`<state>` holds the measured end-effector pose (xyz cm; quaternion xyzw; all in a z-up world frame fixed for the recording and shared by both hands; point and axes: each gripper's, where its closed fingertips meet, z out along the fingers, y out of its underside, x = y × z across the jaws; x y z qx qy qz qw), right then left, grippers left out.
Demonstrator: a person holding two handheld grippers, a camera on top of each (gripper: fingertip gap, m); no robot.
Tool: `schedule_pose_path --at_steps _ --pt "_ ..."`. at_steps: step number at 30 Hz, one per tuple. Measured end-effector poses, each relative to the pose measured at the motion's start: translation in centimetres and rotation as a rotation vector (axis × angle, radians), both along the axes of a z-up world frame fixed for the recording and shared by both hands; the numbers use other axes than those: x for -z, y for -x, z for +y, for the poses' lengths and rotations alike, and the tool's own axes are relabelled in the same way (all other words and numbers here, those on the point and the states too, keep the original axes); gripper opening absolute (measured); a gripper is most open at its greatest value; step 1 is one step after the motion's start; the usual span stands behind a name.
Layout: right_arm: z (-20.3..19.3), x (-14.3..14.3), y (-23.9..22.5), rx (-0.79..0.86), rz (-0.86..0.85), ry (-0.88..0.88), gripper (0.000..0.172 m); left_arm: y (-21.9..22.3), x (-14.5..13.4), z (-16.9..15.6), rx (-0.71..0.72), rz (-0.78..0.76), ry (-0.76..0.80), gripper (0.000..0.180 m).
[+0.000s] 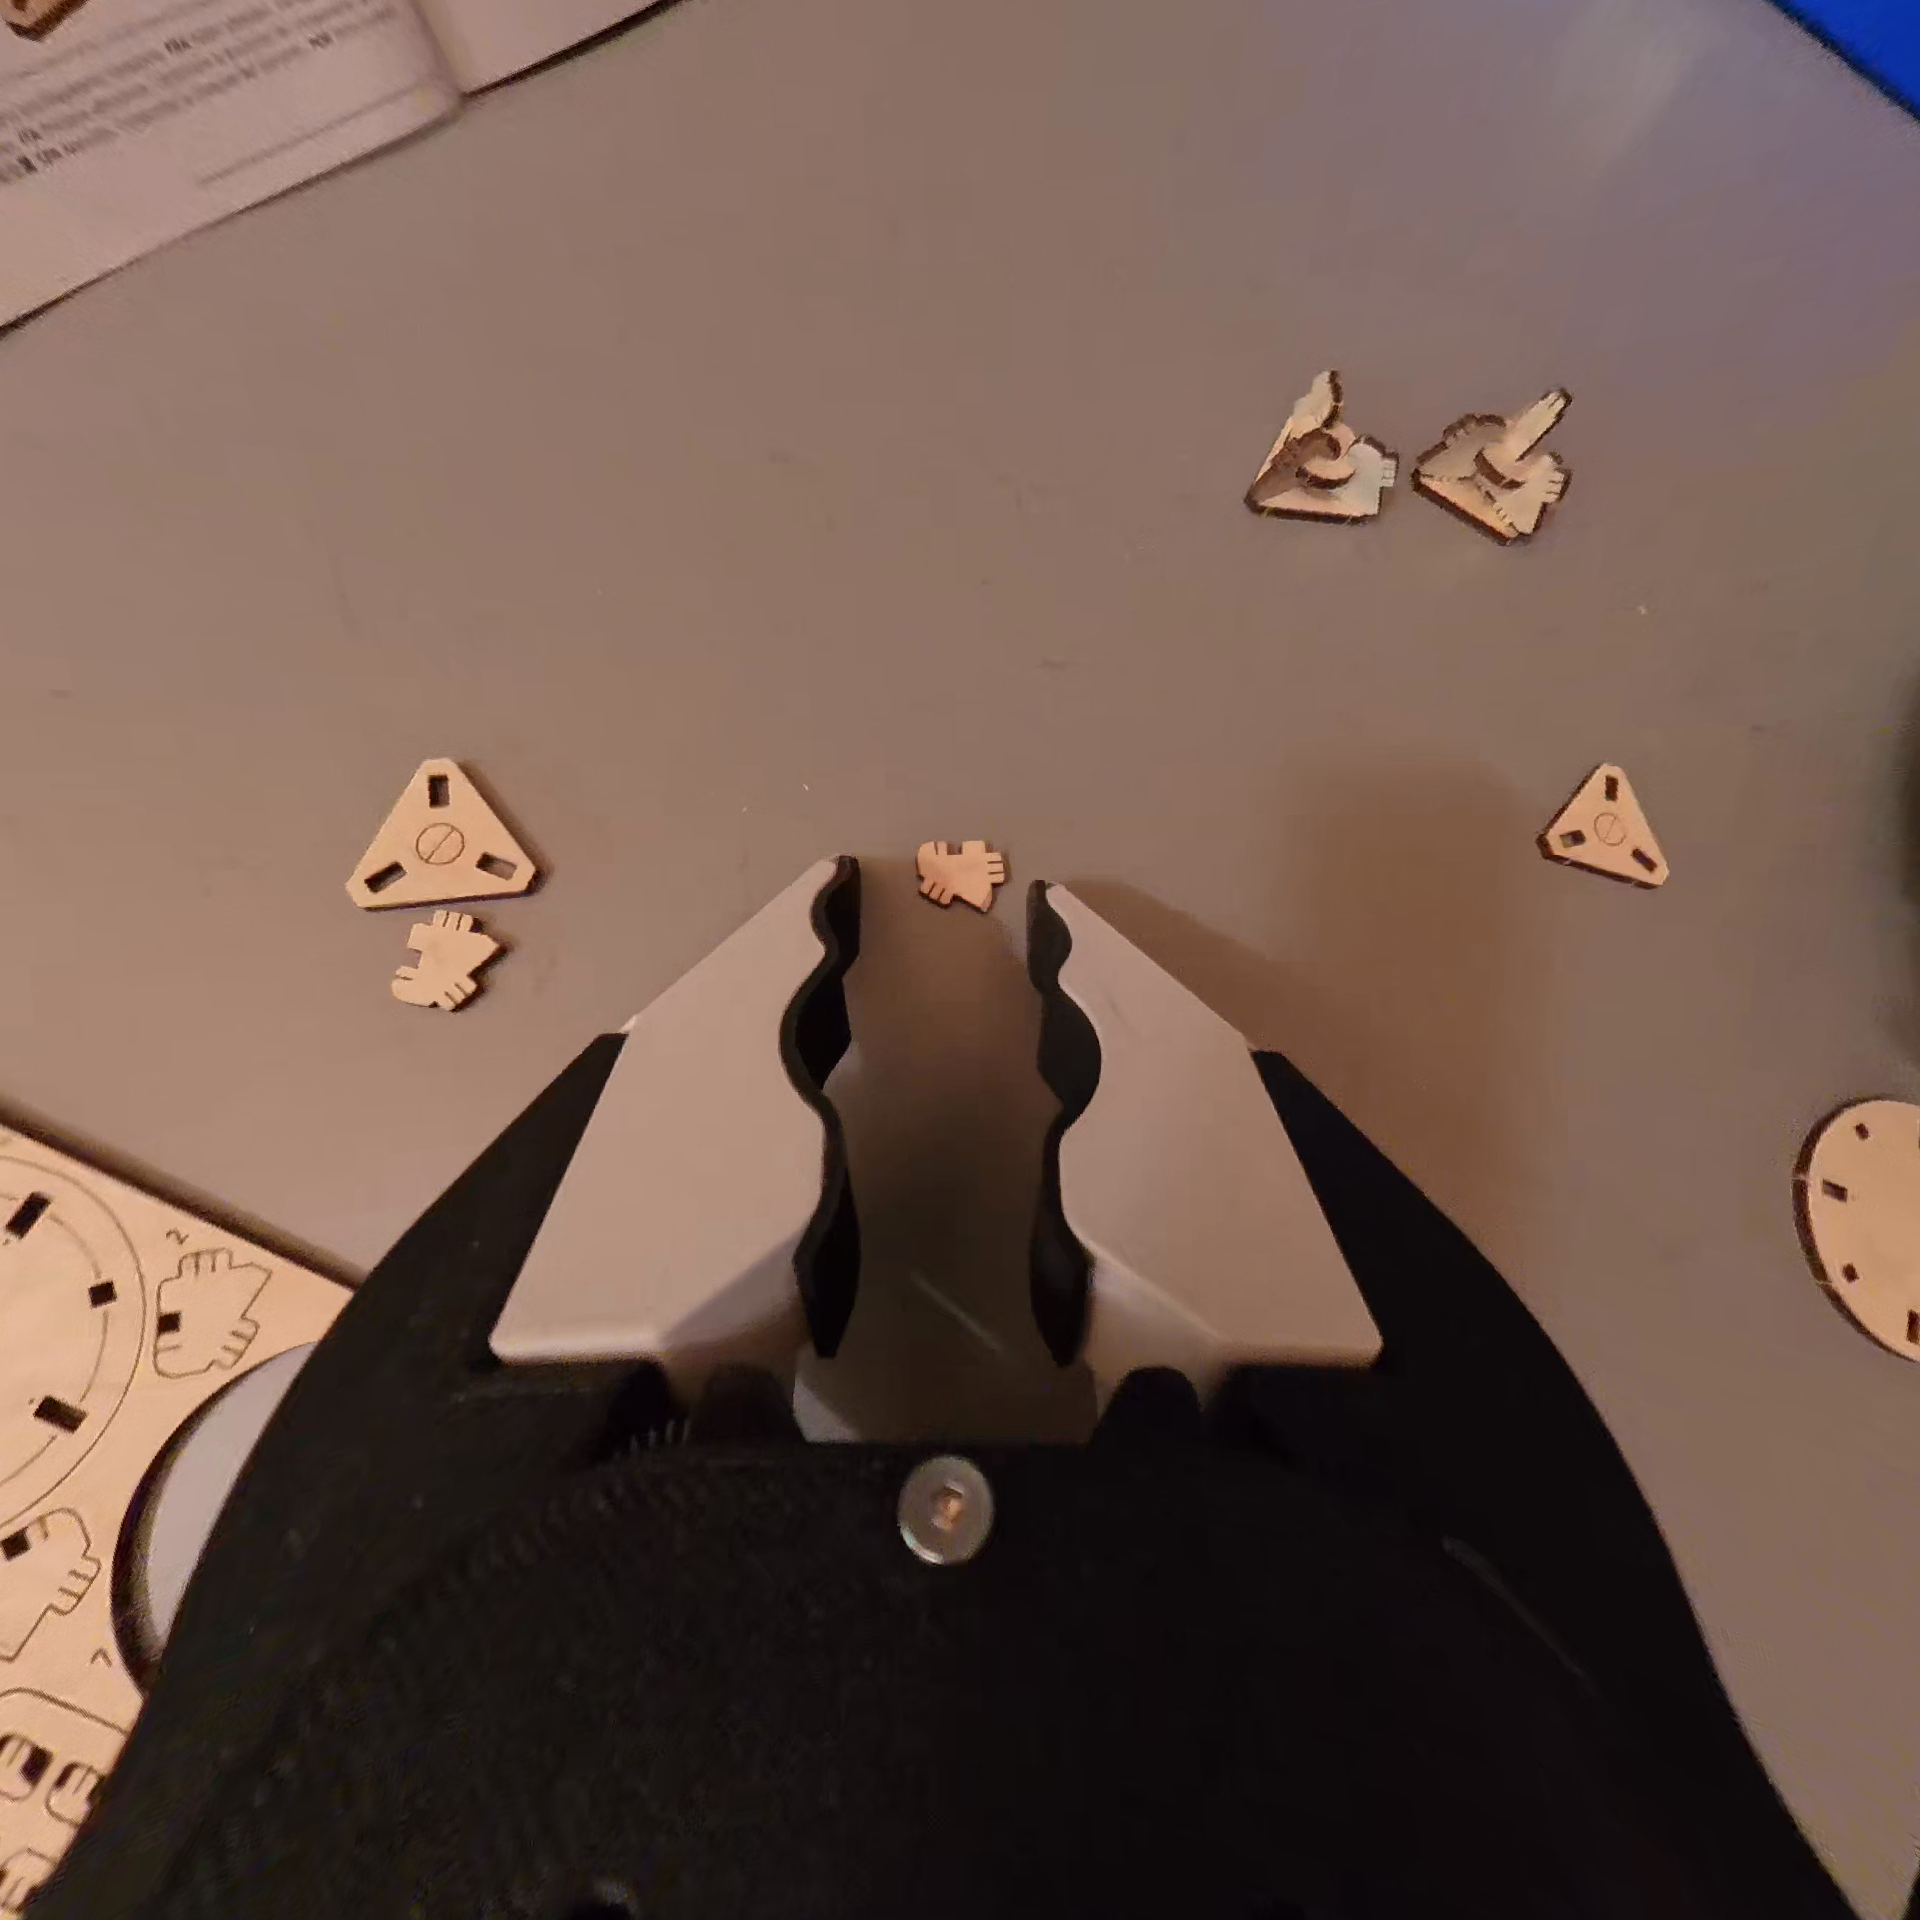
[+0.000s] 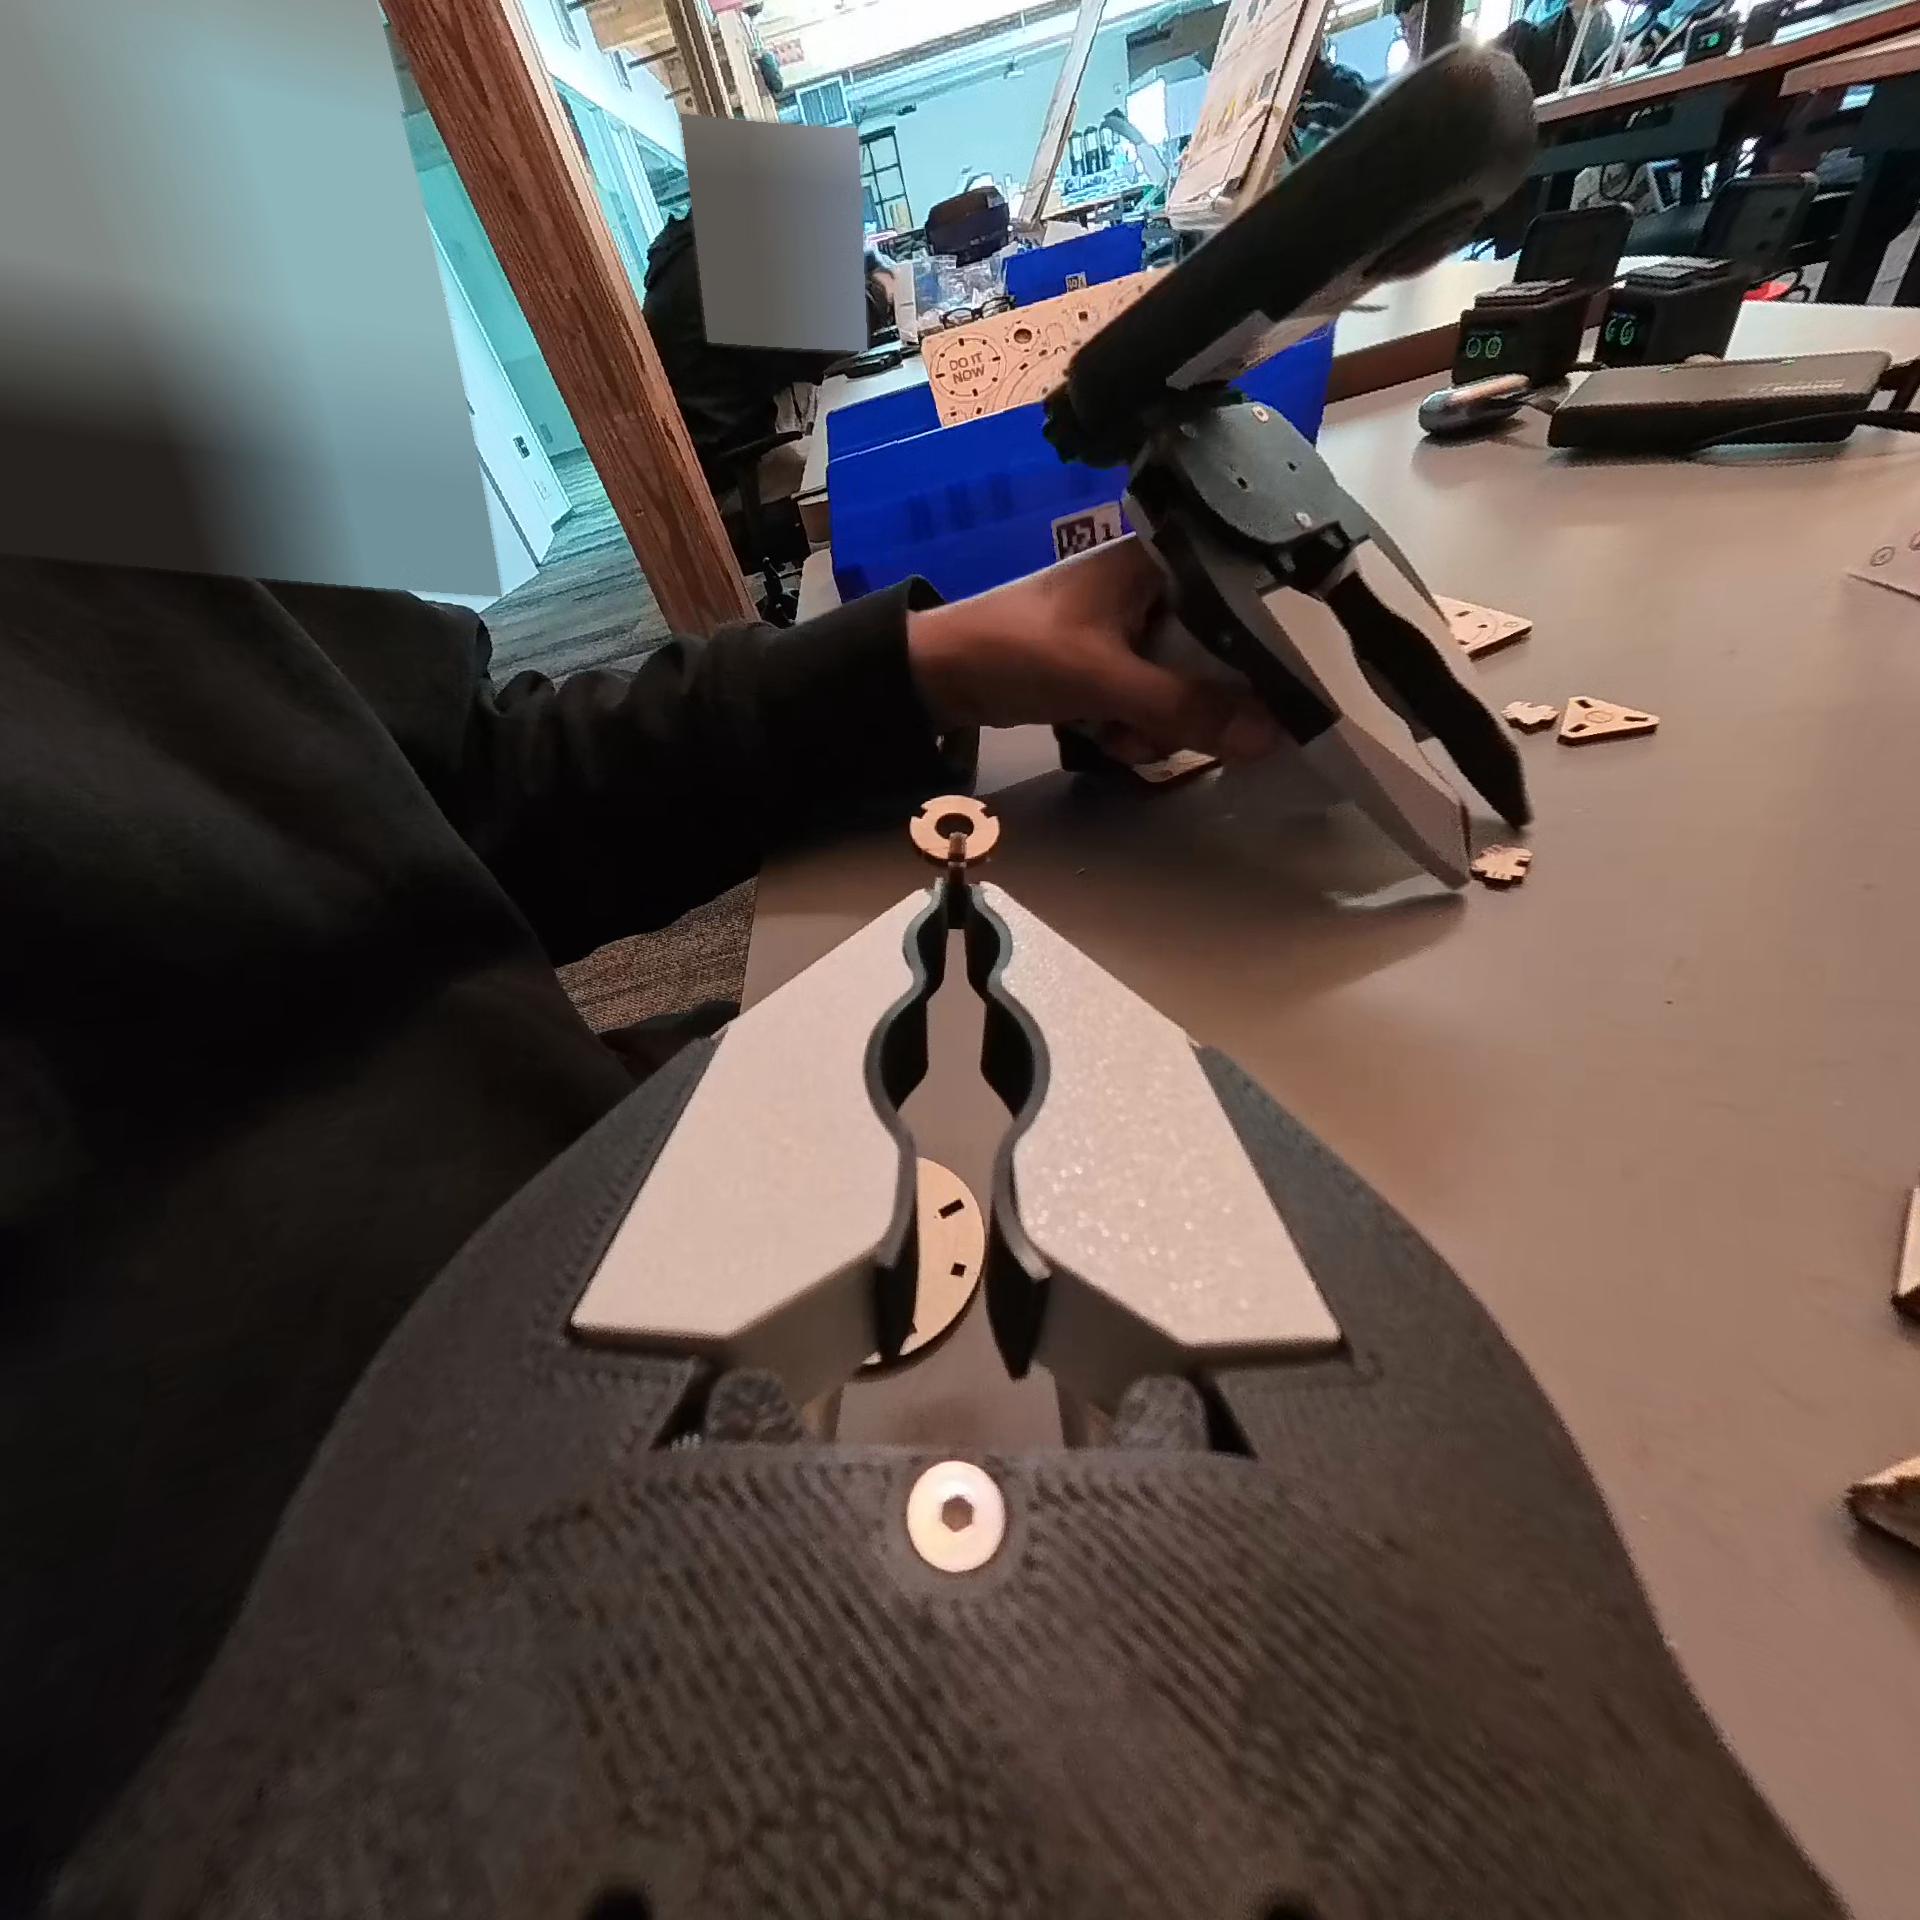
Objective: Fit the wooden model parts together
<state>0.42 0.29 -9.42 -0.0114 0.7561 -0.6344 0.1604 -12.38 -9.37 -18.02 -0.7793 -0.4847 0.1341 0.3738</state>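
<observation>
My left gripper [image 1: 943, 888] is open, its tips low over the grey table [image 1: 935, 520]. A small notched wooden piece [image 1: 961, 875] lies flat just ahead of the tips, untouched. In the right wrist view, this gripper [image 2: 1491, 836], held by a hand [image 2: 1039, 665], points down beside that piece [image 2: 1501, 862]. My right gripper [image 2: 954, 904] is shut on a thin wooden piece held edge-on, with a notched wooden ring [image 2: 954, 828] on its top end. It holds this above the table's near edge.
Two wooden triangles [image 1: 445, 840] [image 1: 1605, 831] and another notched piece [image 1: 447, 961] lie on the table. Two small assemblies [image 1: 1322, 457] [image 1: 1496, 468] stand farther off. There are also a cut-out wooden sheet [image 1: 62, 1403], a slotted disc [image 1: 1865, 1226], a booklet [image 1: 208, 104] and a blue bin [image 2: 977, 488]. Some 20 cm of space lies between my two pairs of fingers. The slotted disc [image 1: 1865, 1226] sits 9 cm or so from the ends of my right fingers.
</observation>
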Motion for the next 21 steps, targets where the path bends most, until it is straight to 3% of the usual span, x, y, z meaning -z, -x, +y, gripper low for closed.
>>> schedule_pose_path --at_steps 3,7,16,18,21 --pt "0.0 0.0 0.0 -0.002 -0.005 -0.001 0.0 -0.3 0.1 0.8 0.043 -0.006 0.007 0.015" --pt "0.0 0.0 0.0 -0.002 -0.006 -0.001 0.0 -0.6 -0.3 1.0 0.063 0.021 0.021 0.012" --pt "0.4 -0.1 2.5 0.134 -0.027 0.007 0.0 -2.8 -4.8 3.6 0.205 0.428 0.187 0.012" --pt "0.5 0.6 3.7 0.196 -0.005 -0.045 0.0 -3.5 -4.8 3.3 0.161 0.453 0.204 0.012" --pt "0.5 4.0 3.9 0.207 0.063 -0.272 0.001 -5.4 -4.8 3.2 0.105 0.449 0.126 0.012"
